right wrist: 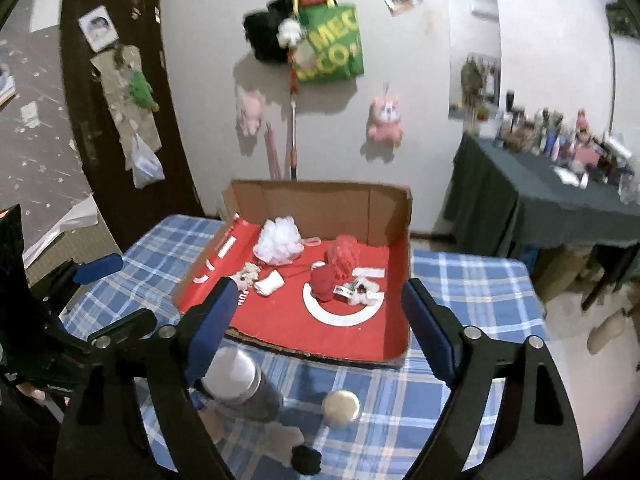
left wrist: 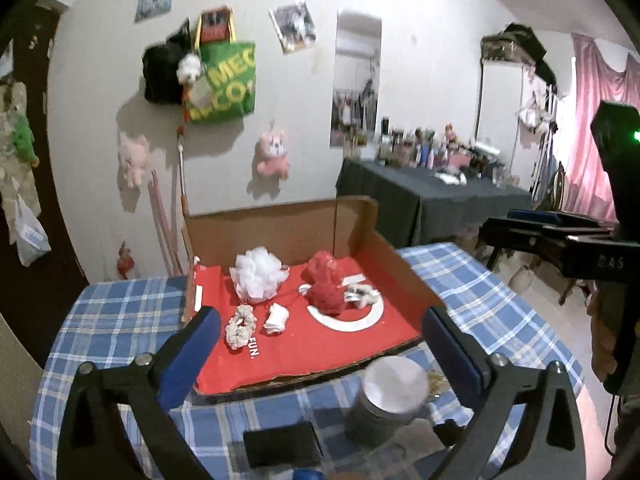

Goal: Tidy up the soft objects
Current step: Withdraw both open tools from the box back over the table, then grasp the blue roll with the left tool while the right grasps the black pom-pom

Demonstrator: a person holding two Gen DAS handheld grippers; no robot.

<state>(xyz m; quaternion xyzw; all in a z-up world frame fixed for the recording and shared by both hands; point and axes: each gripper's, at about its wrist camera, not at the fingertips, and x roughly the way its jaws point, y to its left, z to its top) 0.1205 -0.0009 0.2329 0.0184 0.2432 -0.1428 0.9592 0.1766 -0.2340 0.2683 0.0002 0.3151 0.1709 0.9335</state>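
Both tongs, left [left wrist: 320,344] and right [right wrist: 316,320], hang released and empty before the cardboard tray [left wrist: 404,272]. Inside it, the white mesh pouf [left wrist: 258,276] is light and compressible; pinch its bunched centre, which should yield without slipping.

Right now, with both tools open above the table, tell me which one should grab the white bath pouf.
Probably left. The white bath pouf sits toward the cardboard tray's left rear, nearer the left tool. In the right wrist view the right tool frames the red pouf side instead.
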